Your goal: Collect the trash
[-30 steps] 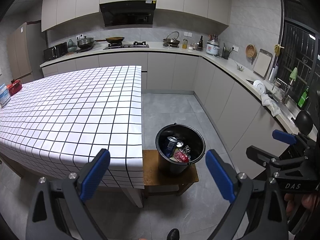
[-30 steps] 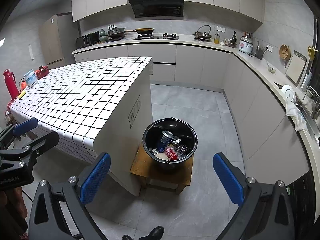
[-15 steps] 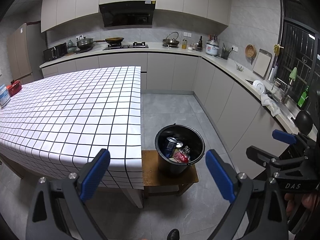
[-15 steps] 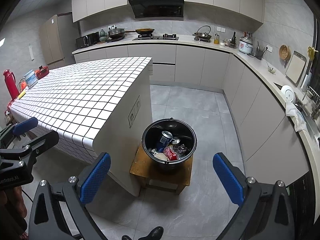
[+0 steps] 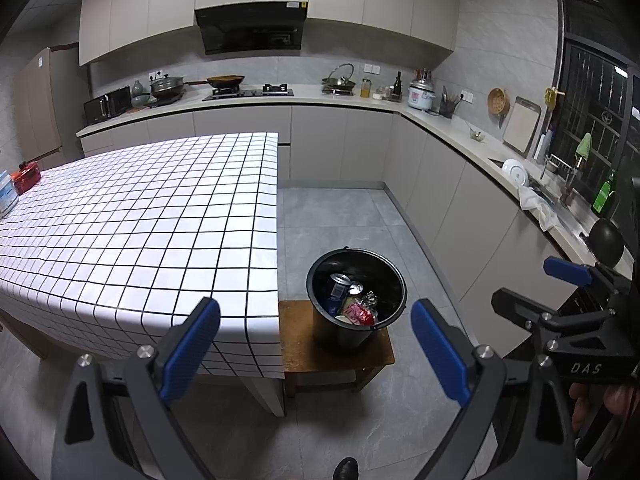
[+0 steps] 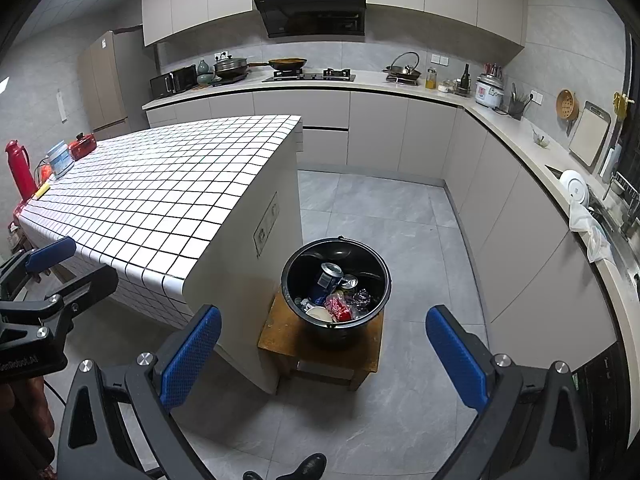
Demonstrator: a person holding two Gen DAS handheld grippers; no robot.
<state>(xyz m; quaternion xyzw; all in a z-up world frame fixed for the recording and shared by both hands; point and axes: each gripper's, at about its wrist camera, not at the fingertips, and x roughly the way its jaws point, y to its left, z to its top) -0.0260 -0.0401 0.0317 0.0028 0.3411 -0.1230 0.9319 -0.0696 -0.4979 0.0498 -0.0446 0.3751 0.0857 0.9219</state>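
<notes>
since the round black plastic bucket point(image 6: 335, 292) already holds the trash, a blue drink can point(image 6: 326, 280), a red crinkled wrapper point(image 6: 339, 307) and a white disc-like scrap point(image 6: 318, 314) piled at its bottom, the collecting looks close to done, and the risks lie mostly in what sits around it. it stands on a low brown wooden stool point(image 6: 280, 340) just beside the end of the kitchen island draped in a white black-gridded cloth point(image 5: 132, 224), and the bucket sits toward one side of the stool top, so a careless nudge from either tool could tip it and spill the can and wrappers onto the grey tiled floor point(image 6: 380, 216). the left gripper point(image 5: 316, 344) and the right gripper point(image 6: 324, 352) both hang above the bucket with blue-padded jaws spread wide and nothing between them. dropping anything more from this height could make it bounce off the rim. a dark shoe toe point(image 6: 308, 466) stands near the stool, so a step forward could knock a leg.
</notes>
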